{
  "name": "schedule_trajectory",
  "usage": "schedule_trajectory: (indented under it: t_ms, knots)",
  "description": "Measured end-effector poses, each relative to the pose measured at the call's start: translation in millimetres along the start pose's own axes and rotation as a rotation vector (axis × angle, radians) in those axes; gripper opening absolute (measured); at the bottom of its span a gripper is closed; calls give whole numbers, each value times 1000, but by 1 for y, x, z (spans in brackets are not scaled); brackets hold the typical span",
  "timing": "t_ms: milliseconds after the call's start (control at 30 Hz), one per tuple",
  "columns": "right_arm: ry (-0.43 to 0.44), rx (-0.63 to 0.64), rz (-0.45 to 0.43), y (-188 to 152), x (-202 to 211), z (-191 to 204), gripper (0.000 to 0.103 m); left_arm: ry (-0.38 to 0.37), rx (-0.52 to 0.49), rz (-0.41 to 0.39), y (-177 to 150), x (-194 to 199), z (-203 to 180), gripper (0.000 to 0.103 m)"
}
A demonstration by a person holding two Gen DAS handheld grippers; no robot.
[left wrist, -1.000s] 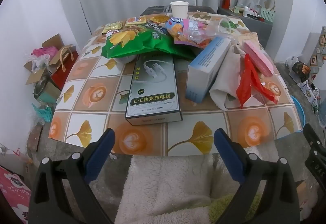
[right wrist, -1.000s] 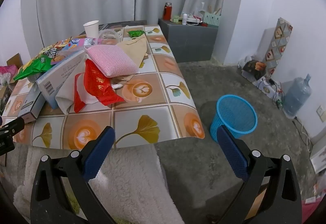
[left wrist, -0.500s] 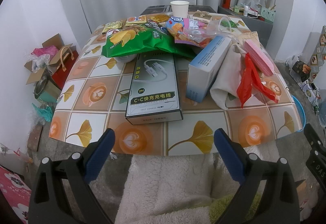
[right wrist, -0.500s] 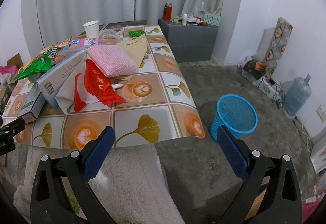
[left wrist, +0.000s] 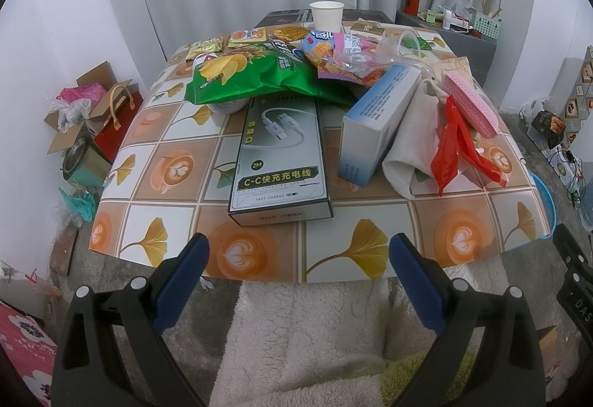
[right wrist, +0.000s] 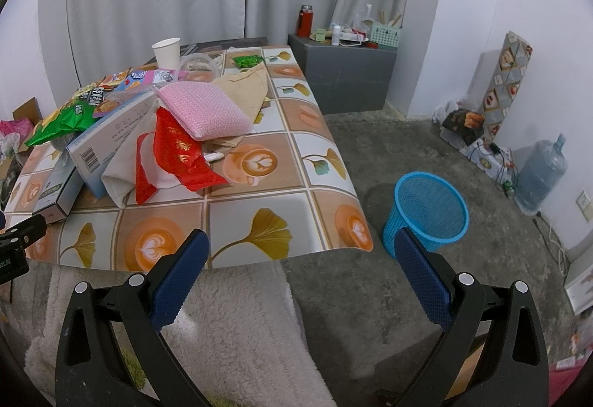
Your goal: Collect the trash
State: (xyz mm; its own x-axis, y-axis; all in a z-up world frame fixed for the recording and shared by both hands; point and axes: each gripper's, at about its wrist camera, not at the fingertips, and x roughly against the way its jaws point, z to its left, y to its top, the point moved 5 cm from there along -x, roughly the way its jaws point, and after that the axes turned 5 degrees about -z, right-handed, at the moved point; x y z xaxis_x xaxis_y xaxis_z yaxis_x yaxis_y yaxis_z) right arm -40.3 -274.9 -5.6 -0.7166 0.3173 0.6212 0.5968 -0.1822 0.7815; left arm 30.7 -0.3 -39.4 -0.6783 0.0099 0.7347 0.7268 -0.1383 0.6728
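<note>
Floor-standing blue basket (right wrist: pixel 426 212), visibly empty

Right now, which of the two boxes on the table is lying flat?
The grey charging-cable box lies flat with its picture side up. The white-and-blue box beside it is tipped up on its edge, leaning against the cloth bag.

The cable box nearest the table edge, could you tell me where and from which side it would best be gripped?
Probably the near short end of the cable box, approached from the table's front edge. It lies flat and lengthwise toward the open left gripper, its near end free, while the green chip bag covers the far end.
</note>
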Motion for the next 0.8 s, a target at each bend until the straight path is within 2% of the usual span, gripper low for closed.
schedule_trajectory:
  t_ms: [800]
  knots:
    - [0,-2,0,0,-2,-3,96,2,-1,0,-1,-4,0,95]
